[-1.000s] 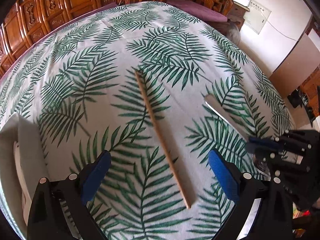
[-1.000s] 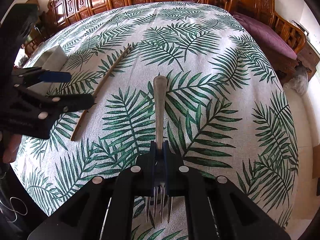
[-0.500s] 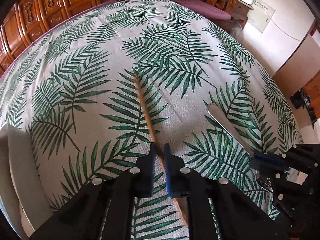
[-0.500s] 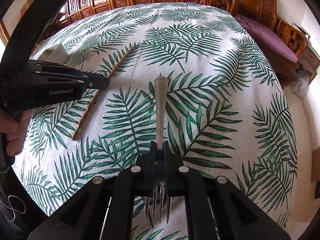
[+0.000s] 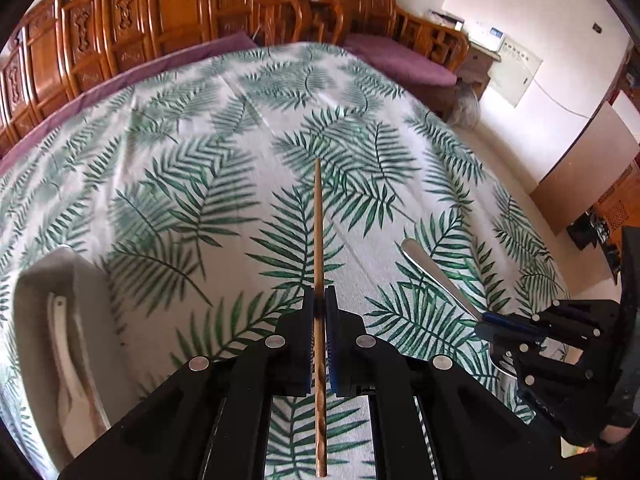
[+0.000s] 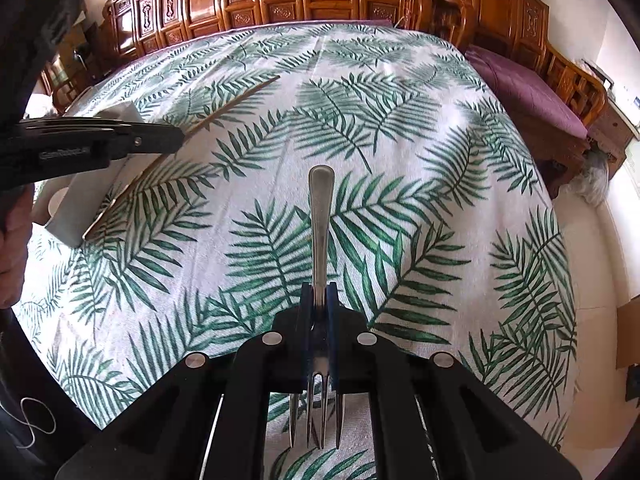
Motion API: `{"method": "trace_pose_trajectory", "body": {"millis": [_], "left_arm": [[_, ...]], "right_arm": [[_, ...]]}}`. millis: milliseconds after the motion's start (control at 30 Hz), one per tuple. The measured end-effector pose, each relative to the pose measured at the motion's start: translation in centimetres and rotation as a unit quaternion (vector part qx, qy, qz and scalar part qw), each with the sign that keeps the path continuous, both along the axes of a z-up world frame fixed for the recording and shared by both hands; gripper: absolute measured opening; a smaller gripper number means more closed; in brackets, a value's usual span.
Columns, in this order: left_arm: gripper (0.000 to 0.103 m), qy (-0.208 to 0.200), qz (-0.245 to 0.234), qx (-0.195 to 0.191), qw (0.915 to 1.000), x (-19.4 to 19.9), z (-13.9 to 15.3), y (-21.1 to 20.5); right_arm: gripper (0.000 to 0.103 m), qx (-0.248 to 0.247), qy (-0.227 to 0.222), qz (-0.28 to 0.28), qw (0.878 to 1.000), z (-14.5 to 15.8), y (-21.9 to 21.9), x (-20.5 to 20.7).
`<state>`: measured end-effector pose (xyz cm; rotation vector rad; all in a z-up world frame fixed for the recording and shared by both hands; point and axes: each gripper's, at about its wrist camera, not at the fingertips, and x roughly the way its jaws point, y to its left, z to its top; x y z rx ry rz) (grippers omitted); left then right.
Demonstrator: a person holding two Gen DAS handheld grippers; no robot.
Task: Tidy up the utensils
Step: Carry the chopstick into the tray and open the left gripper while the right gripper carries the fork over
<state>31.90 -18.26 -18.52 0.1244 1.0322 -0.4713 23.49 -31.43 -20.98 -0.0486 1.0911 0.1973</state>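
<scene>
Carved wooden cabinets and purple-cushioned benches ring a desk (image 5: 200, 184) covered in a palm-leaf cloth. At its left edge sits a white tray (image 5: 44, 300) holding a white spoon (image 5: 66, 360); the tray's near end is cut off by the frame. The left tool (image 5: 319, 306) has just clamped onto a wooden chopstick (image 5: 318, 224), which points away along its fingers, clear of the cloth. The right tool (image 6: 319, 300) grips a metal fork (image 6: 320, 216) by the neck, handle forward, tines toward the camera.
</scene>
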Motion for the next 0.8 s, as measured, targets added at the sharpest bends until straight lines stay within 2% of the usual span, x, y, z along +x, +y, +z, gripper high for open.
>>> {"method": "trace_pose_trajectory", "body": {"millis": [533, 800], "left_arm": [[0.004, -0.067, 0.007, -0.002, 0.9978, -2.7, 4.9, 4.9], [0.004, -0.075, 0.034, -0.007, 0.9966, -3.2, 6.1, 9.1]], "right_arm": [[0.008, -0.013, -0.036, 0.019, 0.999, 4.5, 3.7, 0.3], [0.008, -0.014, -0.047, 0.046, 0.998, 5.8, 7.4, 0.8]]}}
